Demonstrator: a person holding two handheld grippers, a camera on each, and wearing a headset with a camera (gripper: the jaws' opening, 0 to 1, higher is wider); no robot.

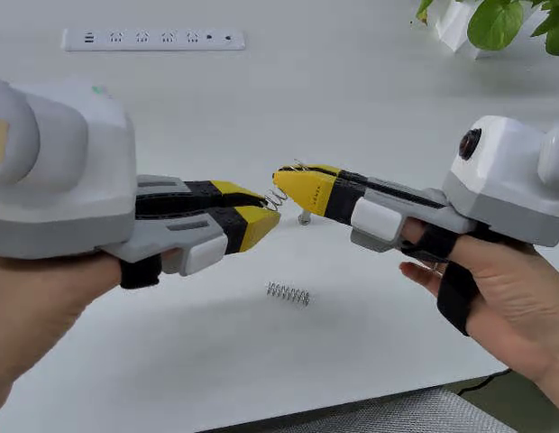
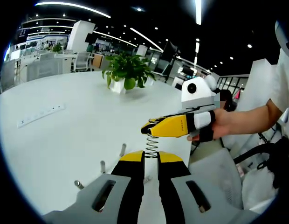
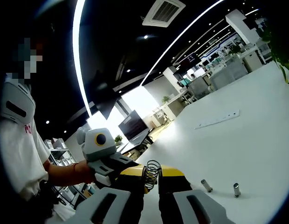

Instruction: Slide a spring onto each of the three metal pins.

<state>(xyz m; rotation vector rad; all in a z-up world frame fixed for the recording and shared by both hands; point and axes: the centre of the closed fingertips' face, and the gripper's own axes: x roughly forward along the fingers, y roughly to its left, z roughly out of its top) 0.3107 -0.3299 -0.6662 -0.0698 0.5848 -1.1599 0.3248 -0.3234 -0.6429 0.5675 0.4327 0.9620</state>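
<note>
Left hand-held gripper, right hand-held gripper level, tip-to-tip, apparently both pinching spring.

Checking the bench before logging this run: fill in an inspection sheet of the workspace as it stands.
Surface: white table, no marks seen.
Job's things: three metal pins stand on the table in a row, all bare; one held spring is in the air between the tools; one loose spring lies on the table, nearer the person.
Clutter: nothing seen.
Grippers: left tool and right tool meet tip to tip above the table, each apparently shut on an end of the held spring.
Cables: what looks like a dark cable below the table's near edge.
Surroundings: power strip at the far side; potted plant at the far right; ceiling lights of an open hall.
</note>
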